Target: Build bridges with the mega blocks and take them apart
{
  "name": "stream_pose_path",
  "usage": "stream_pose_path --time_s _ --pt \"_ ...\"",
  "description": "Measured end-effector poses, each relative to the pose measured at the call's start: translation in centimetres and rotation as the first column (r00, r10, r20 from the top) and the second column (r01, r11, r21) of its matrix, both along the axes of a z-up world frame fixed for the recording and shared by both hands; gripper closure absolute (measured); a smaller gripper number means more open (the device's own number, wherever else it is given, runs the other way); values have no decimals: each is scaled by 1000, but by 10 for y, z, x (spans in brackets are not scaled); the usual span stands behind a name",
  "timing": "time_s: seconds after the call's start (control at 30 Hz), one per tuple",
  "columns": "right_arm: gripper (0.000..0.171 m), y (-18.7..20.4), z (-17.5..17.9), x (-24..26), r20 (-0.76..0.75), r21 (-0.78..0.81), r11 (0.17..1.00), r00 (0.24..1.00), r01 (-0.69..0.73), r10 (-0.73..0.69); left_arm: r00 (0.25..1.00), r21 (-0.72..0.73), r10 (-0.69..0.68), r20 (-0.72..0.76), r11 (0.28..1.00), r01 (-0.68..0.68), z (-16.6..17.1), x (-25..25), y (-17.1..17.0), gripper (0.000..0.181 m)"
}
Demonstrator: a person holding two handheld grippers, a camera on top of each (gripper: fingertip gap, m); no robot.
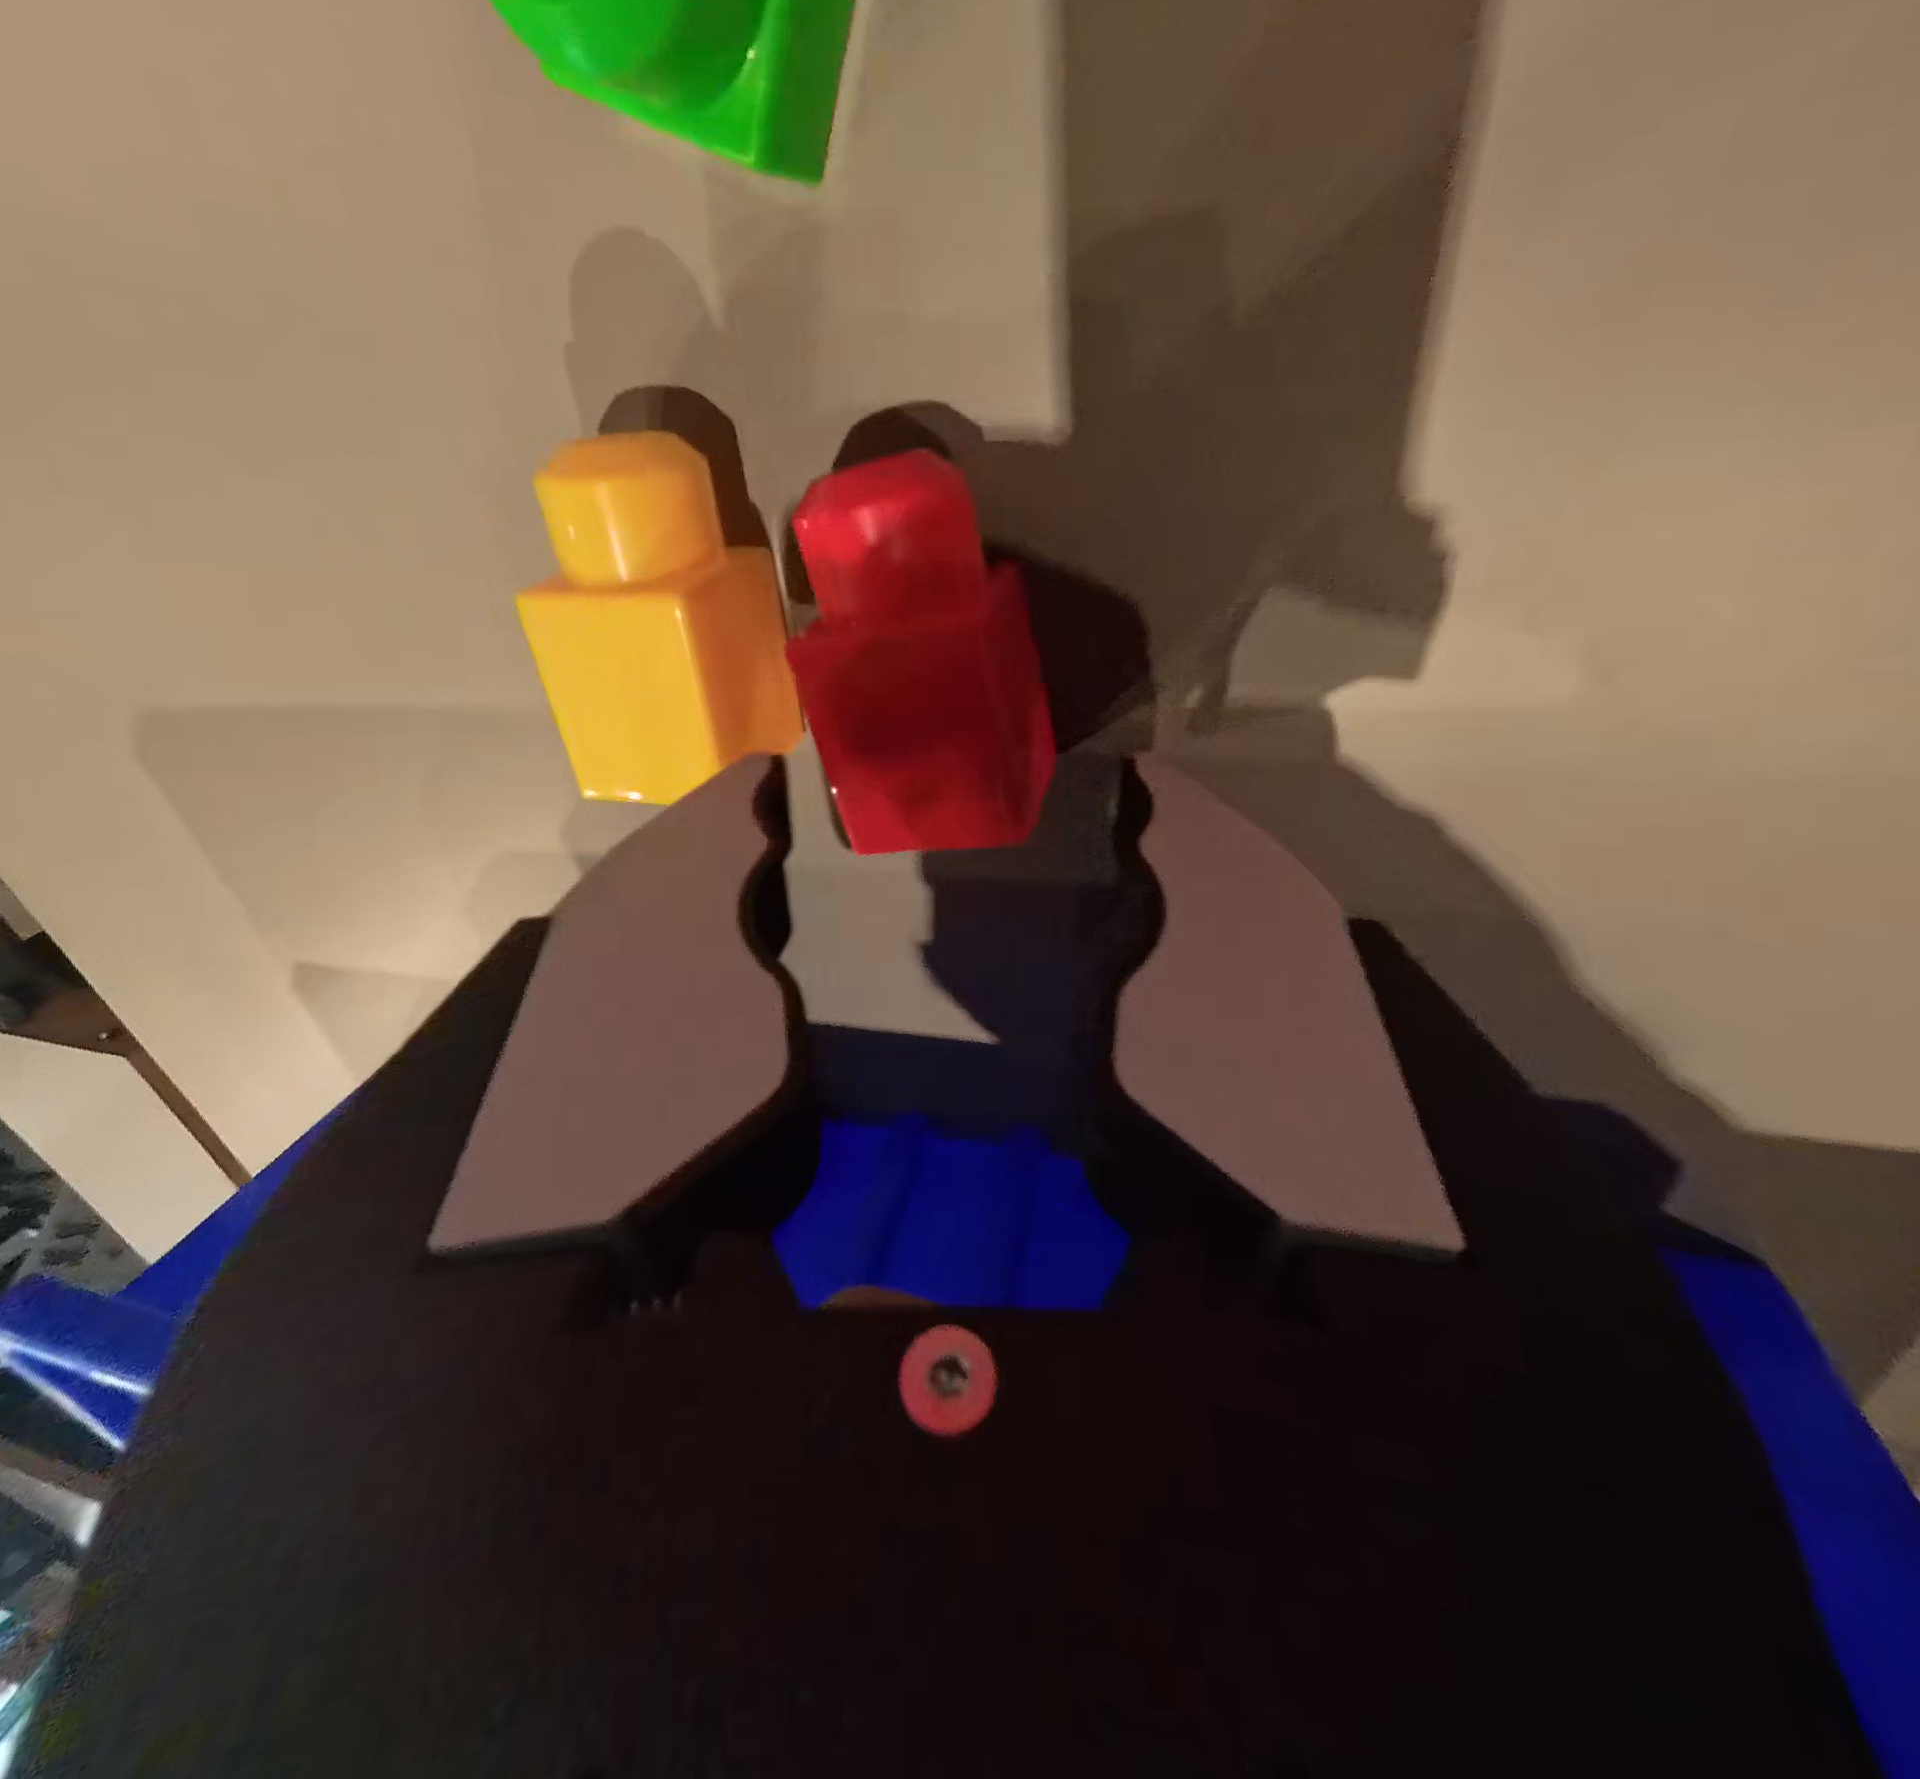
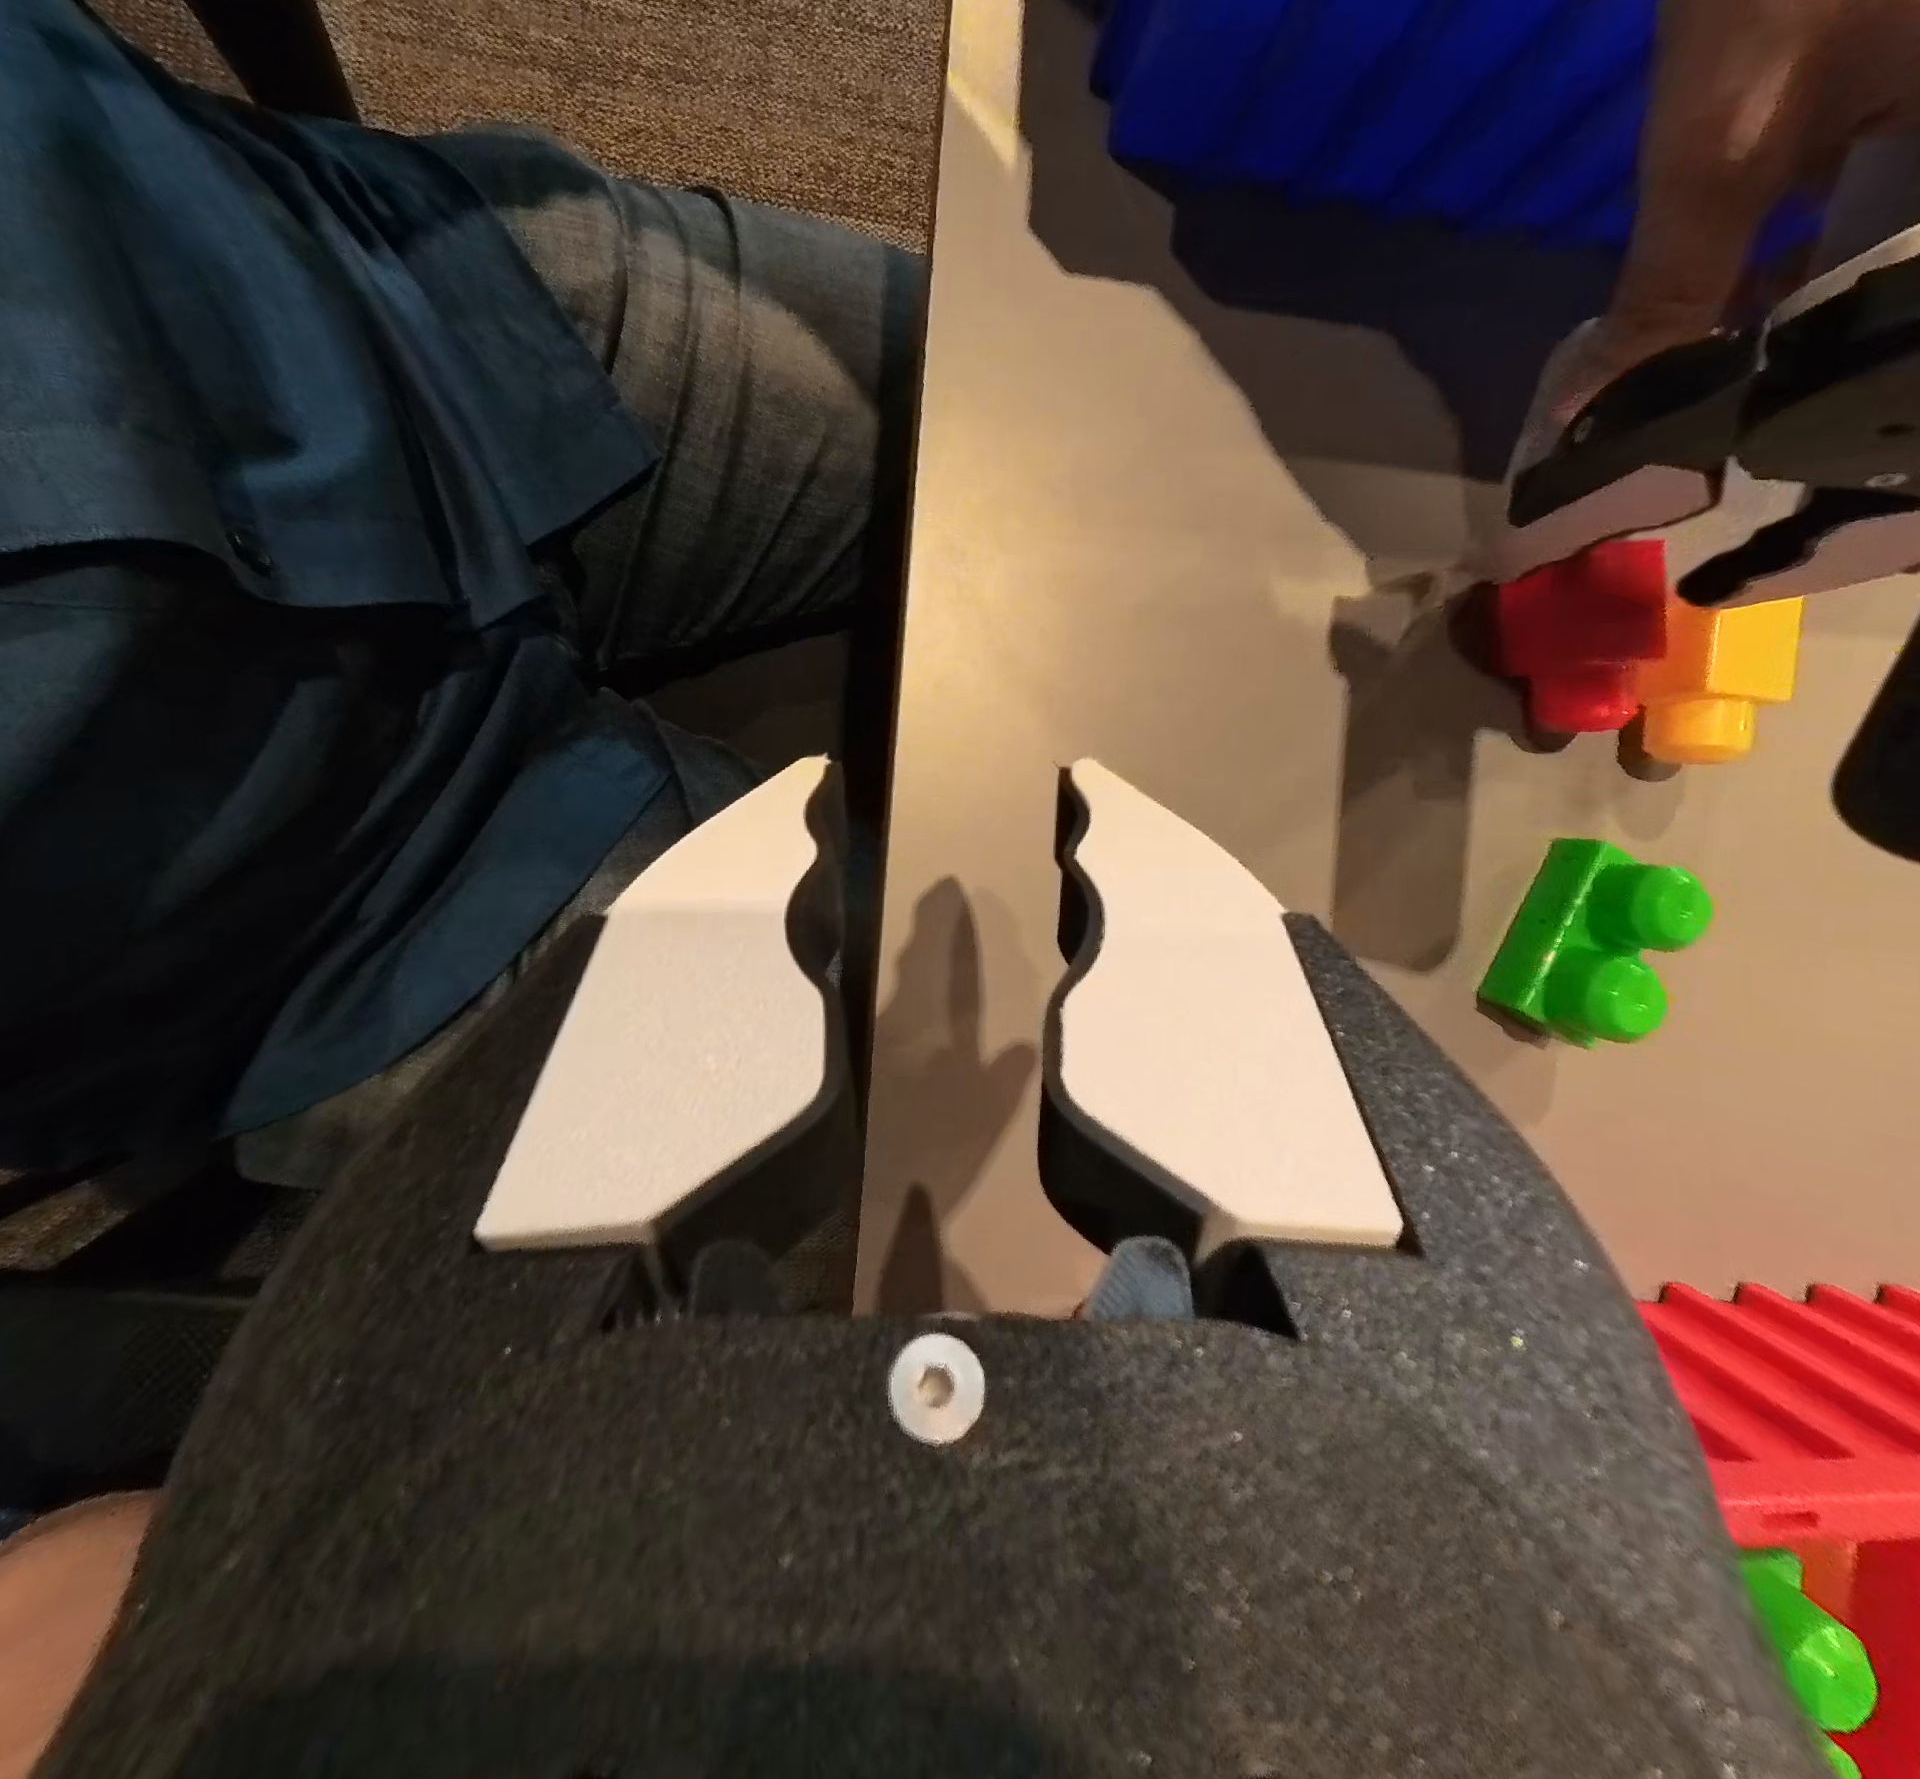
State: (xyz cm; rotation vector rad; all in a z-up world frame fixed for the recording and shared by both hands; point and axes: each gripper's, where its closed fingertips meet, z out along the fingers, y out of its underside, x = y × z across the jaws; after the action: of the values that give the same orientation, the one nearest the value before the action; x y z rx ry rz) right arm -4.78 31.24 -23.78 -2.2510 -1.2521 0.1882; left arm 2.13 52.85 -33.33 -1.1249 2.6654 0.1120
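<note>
Nearest the right wrist camera, the right gripper (image 2: 940, 784) stood with its pale fingers (image 2: 686, 1023) spread wide and nothing between them, hanging over the near edge of the table (image 2: 1143, 482). That surface was a smooth beige top with a dark edge, crossed by hard shadows. Left of the edge sat a person in a dark blue shirt (image 2: 260, 482) and grey trousers; beyond them lay brown carpet (image 2: 623, 15) and a black chair leg.

Farther along the table, a green two-stud block (image 2: 1590, 940) lay on its side. Past it the left gripper (image 1: 914, 628) was closed around the red block (image 1: 914, 690), which touched the yellow block (image 1: 649, 649) beside it; whether either rested on the table I could not tell. A red ribbed bin (image 2: 1787, 1417) holding green pieces sat at the near right, and a blue ribbed bin (image 2: 1351, 67) at the far end.
</note>
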Motion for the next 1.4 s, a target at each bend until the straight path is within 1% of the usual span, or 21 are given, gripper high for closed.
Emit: stream_pose_path --time_s 0.07,0.17,0.23,0.4,0.6,0.7,0.8,0.97,1.1,1.4 --pt "133 -1 -1 -2 -7 -11 1000 1000 -7 7 1000 -23 0 15 1000 0 -1 0 -1 106" --pt "133 -1 -3 -2 -8 -24 1000 1000 -11 11 999 -80 12 49 997 -8 6 2 -5 96" --pt "133 -2 -4 -3 -9 -32 999 1000 -15 14 998 -128 10 63 992 -2 11 3 -10 84" --pt "134 -3 -4 -5 -19 -37 999 1000 -19 18 998 -154 0 69 988 11 17 7 -3 72" --pt "134 -4 -6 -6 -19 -50 998 1000 -23 22 998 -192 -36 52 980 45 12 14 1 69" --pt "134 -5 -6 -5 -24 -54 998 999 -24 23 997 -179 -54 54 982 63 11 18 4 68" --pt "134 -5 -7 -5 -28 -59 998 999 -25 24 998 -193 -46 40 980 53 11 19 6 68" --pt "134 -5 -10 -6 -31 -70 997 999 -31 29 998 -157 -56 -16 986 52 2 16 16 71" --pt "134 -5 -10 -6 -35 -72 997 999 -31 29 997 -138 -72 3 988 72 4 22 18 74" --pt "134 -5 -12 -6 -41 -84 996 999 -36 33 998 -108 -68 -1 992 68 2 27 24 75"
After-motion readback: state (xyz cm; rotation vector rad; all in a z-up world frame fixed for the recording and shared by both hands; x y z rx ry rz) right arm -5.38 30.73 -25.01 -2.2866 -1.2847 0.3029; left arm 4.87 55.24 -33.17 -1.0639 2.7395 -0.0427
